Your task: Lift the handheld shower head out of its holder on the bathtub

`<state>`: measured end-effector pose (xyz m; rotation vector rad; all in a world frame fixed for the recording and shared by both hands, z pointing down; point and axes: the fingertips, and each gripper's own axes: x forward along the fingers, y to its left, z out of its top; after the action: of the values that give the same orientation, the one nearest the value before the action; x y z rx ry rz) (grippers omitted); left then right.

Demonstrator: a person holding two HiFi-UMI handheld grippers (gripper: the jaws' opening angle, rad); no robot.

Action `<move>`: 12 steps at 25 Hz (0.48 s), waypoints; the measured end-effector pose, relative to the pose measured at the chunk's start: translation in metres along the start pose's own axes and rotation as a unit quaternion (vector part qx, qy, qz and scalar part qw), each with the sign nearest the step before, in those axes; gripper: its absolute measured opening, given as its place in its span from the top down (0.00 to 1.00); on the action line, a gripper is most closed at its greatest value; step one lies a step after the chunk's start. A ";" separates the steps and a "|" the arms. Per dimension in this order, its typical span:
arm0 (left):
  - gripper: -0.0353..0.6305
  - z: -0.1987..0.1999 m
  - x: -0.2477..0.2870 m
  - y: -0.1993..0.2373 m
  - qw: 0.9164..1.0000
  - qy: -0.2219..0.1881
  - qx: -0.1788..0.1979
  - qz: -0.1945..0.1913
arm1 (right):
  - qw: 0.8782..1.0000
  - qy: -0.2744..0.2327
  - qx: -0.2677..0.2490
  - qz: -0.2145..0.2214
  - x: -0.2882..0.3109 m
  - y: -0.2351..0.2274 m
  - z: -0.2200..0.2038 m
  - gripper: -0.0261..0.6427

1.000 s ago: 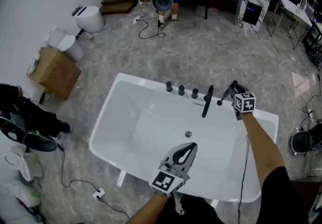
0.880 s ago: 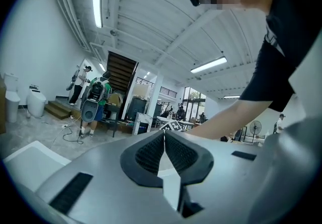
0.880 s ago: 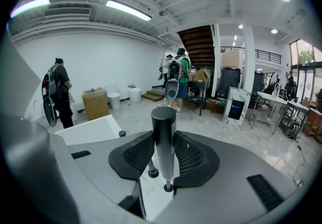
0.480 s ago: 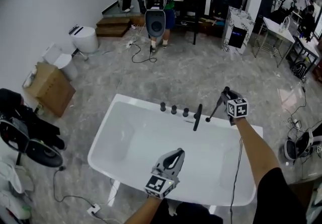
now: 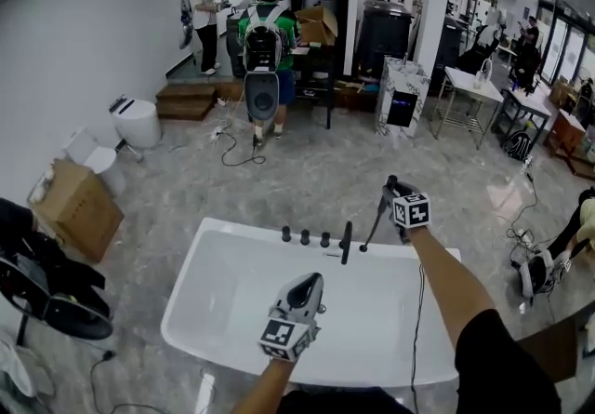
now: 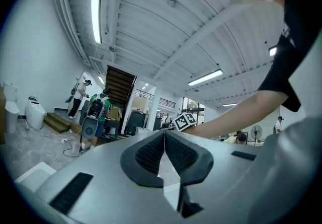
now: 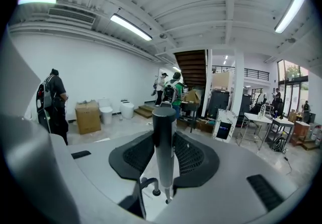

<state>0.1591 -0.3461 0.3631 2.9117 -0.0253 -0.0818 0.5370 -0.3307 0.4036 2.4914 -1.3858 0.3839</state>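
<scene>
Both tools have climbed since the earlier frames, the right one more, and the view now takes in far more of the room. Nearest, at lower centre of the head view, the left tool [image 5: 310, 282] hangs over the bathtub [image 5: 200, 287], its jaws pressed together on nothing. Further up and right, the right tool [image 5: 390, 187] pinches the shower head [image 5: 375, 220], a smooth dark rod standing upright between its pads [image 7: 187, 153]. The rod slants down-left to the tub's far rim, just right of the spout [image 5: 346, 242] and 3 knobs [image 5: 305, 237]. Whether its lower end is clear of the holder I cannot tell. The risk, as I judge it, is that the slick rod slides through the pads, or that any hose below snags and jerks it loose.
</scene>
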 end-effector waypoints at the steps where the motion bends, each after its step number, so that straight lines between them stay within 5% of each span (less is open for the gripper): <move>1: 0.94 0.005 -0.004 0.002 1.000 -0.005 0.005 0.004 | 1.000 -0.004 0.000 -0.003 -0.004 0.002 0.005 0.79; 12: 0.94 0.026 -0.009 0.004 0.999 -0.022 0.028 -0.032 | 0.999 -0.031 0.011 -0.042 -0.029 0.004 0.026 0.79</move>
<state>0.1484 -0.3551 0.3394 2.9673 0.0596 -0.1579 0.5211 -0.3191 0.3697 2.5906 -1.3011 0.3076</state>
